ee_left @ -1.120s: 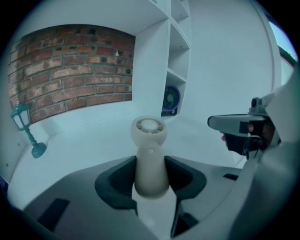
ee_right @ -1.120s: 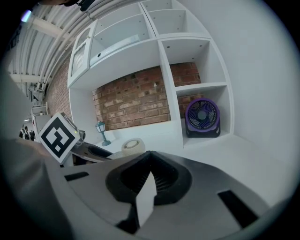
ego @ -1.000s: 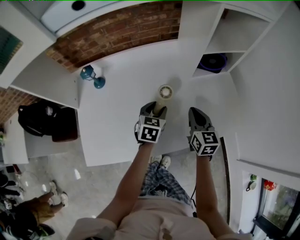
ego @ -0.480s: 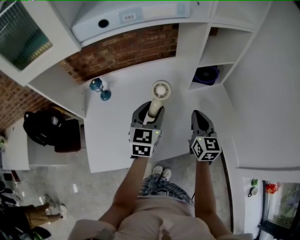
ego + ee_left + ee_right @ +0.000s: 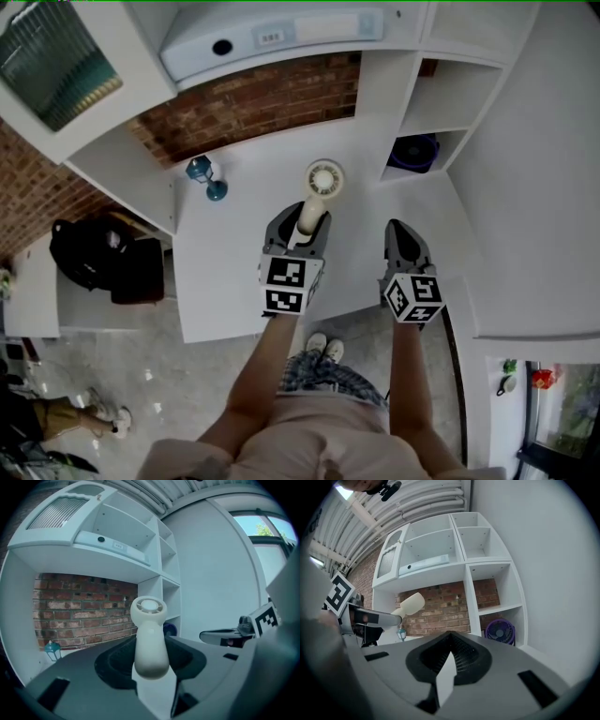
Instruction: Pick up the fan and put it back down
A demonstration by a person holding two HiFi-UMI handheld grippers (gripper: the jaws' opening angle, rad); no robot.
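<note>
Above the white worktop (image 5: 234,272), near its middle in the head view, the handheld fan (image 5: 323,179) is carried by the left claw (image 5: 302,221). The claw's two jaws press on the lower part of the handle from both sides. The left gripper view shows the same grip: the handle of the handheld fan (image 5: 149,632) stands between the dark pads (image 5: 117,662) and fills the gap between them. The fan is cream-white and matte. It has a thick rounded handle that gets narrower toward a neck, and a round flat head with a pale centre disc and a ring of short vent slots around it. Its long axis runs from the claw at 6 o'clock toward about 12 o'clock in the head view, with the head at the far end, away from the person. The vented face is turned upward, toward the head camera. In the right gripper view the handheld fan (image 5: 411,603) hangs clear of the worktop in front of the brick wall (image 5: 440,609), and it rises from the claw at 8 o'clock to its head at 2 o'clock. The right claw (image 5: 401,234) is beside the left one, at its 3 o'clock, well apart from the fan; its jaws are together and hold nothing. A teal lantern (image 5: 206,177) stands on the worktop at 9 o'clock of the fan's head. A purple fan (image 5: 414,150) sits in a shelf compartment at about 2 o'clock.
</note>
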